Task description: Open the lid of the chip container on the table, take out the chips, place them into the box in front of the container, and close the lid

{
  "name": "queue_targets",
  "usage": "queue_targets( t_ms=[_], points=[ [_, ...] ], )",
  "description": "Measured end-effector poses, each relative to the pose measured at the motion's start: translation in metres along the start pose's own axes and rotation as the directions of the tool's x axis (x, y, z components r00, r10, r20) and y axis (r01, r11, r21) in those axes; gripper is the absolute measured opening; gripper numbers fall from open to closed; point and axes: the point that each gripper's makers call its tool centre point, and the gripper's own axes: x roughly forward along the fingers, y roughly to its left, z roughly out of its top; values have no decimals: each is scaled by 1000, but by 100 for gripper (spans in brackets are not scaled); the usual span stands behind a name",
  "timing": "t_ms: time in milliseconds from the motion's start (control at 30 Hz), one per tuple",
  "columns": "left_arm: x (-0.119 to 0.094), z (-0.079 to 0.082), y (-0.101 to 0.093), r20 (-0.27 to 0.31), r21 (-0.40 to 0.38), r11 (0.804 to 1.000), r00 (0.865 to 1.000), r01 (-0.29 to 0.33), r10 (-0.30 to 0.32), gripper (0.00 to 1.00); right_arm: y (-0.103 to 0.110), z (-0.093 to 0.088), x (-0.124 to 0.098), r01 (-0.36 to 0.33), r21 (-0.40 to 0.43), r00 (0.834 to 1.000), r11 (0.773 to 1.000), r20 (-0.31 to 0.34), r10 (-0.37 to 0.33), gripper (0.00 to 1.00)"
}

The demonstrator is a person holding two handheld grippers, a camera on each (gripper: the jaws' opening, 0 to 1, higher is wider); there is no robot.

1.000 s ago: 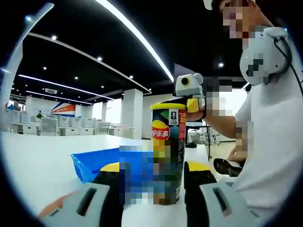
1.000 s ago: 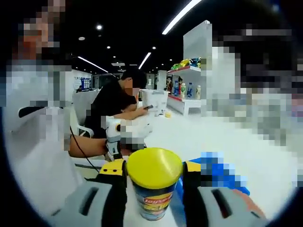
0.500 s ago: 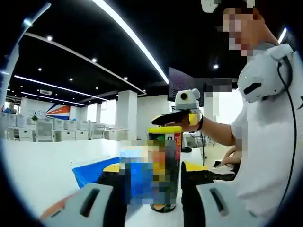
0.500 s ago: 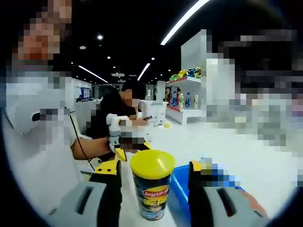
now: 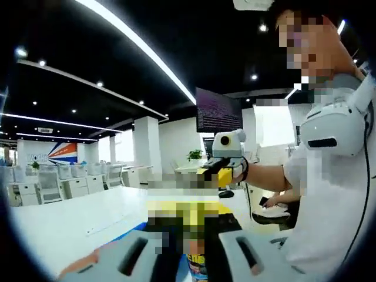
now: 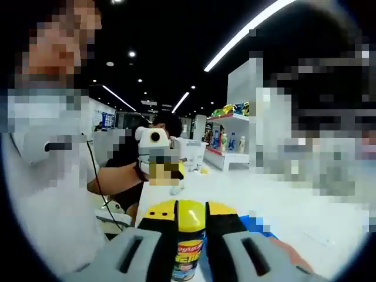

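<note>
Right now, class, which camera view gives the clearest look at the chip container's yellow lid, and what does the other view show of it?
The right gripper view: the yellow lid sits unblurred between that gripper's closed jaws, above the printed chip container. In the left gripper view the lid area is mostly mosaic-blurred; a small strip of the can shows below the jaws.

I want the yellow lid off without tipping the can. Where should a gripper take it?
Grip the yellow lid at its round rim, coming level from the side: the chip can stands upright and the lid caps its top. The right gripper looks set there already.
</note>
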Motion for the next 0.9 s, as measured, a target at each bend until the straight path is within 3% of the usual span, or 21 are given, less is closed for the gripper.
queue_targets(
  t_ms=[67,233,333,400,467,533,900],
  points=[
    [6,-5,4,-52,30,1000,999,-2,3,2,1,0,1,-5,2,1000,1000,3,5,10],
    [17,0,1,-52,-11,999,998,43,-44,2,1,1,5,-5,-37,1000,999,-11,4,4],
    [23,-2,3,-80,-39,998,996,47,-50,2,0,1,9,-8,-27,1000,1000,-12,8,1],
    [24,-8,-1,-118,-104,993,990,63,-76,2,-2,-2,11,1,-22,1000,1000,-23,-1,1],
    [28,-11,5,-127,-84,996,991,35,-46,1,-7,-9,12,30,24,998,999,-48,-29,1],
    [28,-18,3,-165,-124,991,984,54,-75,1,-8,-12,14,23,56,999,998,-45,-21,1],
    [33,-25,3,-211,-95,992,972,81,-100,1,-4,-20,26,-10,125,996,992,-88,21,1]
  ],
)
